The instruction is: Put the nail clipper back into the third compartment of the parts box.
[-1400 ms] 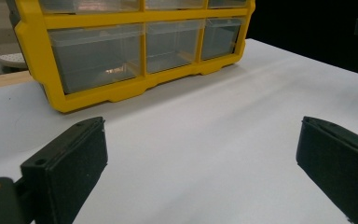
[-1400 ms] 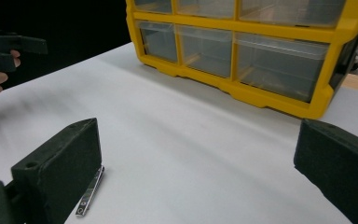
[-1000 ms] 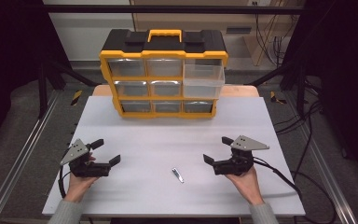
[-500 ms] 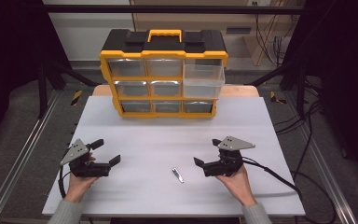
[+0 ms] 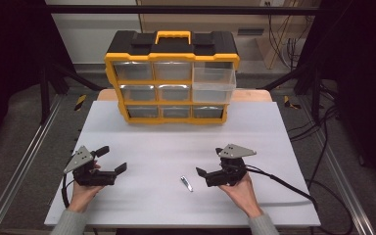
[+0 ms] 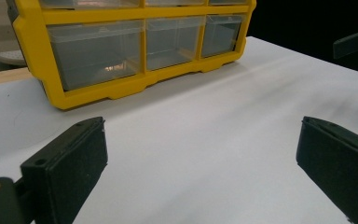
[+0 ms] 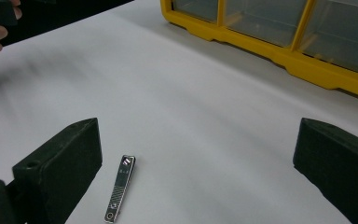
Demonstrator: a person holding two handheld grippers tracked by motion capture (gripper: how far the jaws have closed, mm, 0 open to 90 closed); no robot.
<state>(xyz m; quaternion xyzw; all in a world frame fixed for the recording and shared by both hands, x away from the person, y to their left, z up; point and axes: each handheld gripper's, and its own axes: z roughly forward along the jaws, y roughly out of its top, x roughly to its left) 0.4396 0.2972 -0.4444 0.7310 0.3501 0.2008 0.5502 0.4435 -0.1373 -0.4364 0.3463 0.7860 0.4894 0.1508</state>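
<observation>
Right claw [image 5: 209, 172], jaws spread wide and gripping nothing, hovers low over the white desk [image 5: 293, 147] just beside a small metal nail clipper [image 5: 187, 183], the one loose item on the surface. The clipper lies flat near the front middle of the desk, well apart from the yellow and black drawer cabinet [image 5: 171, 78] that stands at the far edge. In the right gripper view the nail clipper [image 7: 120, 188] rests close to the inner face of one jaw rather than midway between the two, so the claw seems lined up only roughly, and no jaw touches the metal. Left claw [image 5: 108, 161], likewise spread and empty, sits off to the front left in the person's hand [image 5: 84, 192], with bare desk between its jaws in the left gripper view and the cabinet [image 6: 135, 51] ahead of it. One large clear drawer [image 5: 214, 83] on the cabinet's right side stands pulled forward from the frame and looks empty, while the smaller drawers appear closed; their contents cannot be made out. By these signs the work is at its very start: an open drawer may be waiting for the clipper, but the pick-up itself is not yet made. What seems left is nearly everything: centring the right claw on the thin clipper, closing on it against the flat surface, carrying it across the desk to the cabinet and releasing it there.
</observation>
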